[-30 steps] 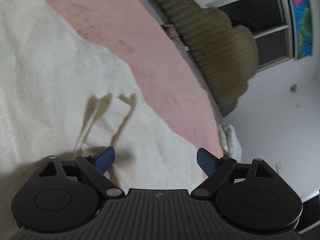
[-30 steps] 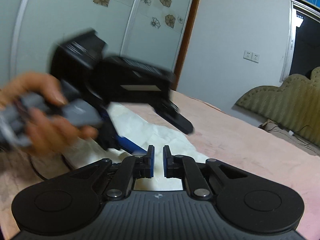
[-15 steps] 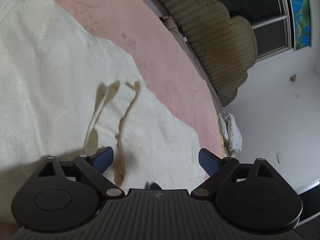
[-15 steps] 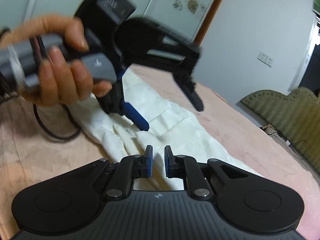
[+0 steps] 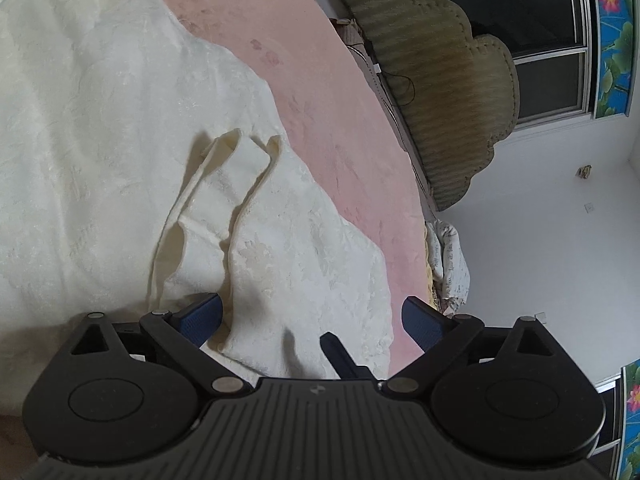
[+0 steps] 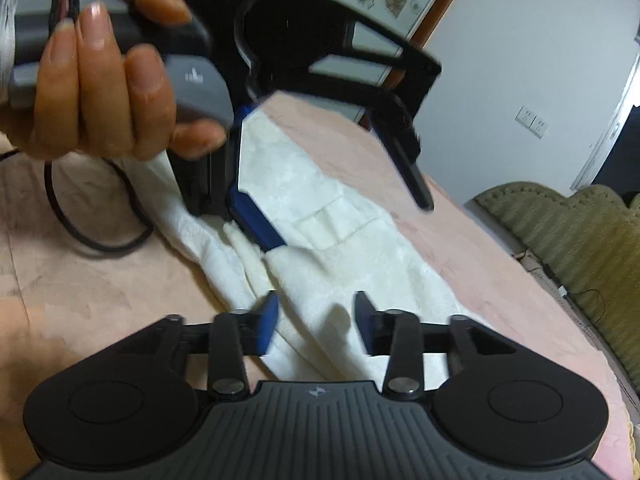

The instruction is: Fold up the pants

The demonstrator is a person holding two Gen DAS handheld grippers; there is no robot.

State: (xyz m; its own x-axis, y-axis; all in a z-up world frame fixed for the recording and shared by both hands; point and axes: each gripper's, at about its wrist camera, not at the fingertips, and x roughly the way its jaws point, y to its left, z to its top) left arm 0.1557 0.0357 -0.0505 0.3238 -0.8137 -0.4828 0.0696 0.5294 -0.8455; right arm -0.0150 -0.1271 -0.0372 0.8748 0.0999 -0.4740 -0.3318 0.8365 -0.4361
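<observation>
Cream white pants (image 5: 100, 120) lie spread on a pink bed sheet (image 5: 320, 100), with a raised fold (image 5: 224, 184) ahead of my left gripper (image 5: 312, 316). Its jaws are opening wide, with fabric under them and nothing pinched. In the right wrist view a hand (image 6: 100, 80) holds that left gripper (image 6: 340, 208) low over the pants (image 6: 340, 248); one of its blue pads (image 6: 256, 220) is down at the fabric. My right gripper (image 6: 316, 320) is just in front of it. Its jaws are opening and a ridge of the pants lies between the pads, unpressed.
An olive padded headboard (image 5: 440, 80) stands beyond the bed's far edge, also visible in the right wrist view as the headboard (image 6: 580, 232). A black cable (image 6: 80, 236) loops on the pink sheet (image 6: 80, 300) left of the pants. A dark window (image 5: 540, 40) and white wall lie behind.
My right gripper's jaws have gone from shut to parted. The left gripper has come nearer and lower over the pants. A right fingertip now shows in the left wrist view.
</observation>
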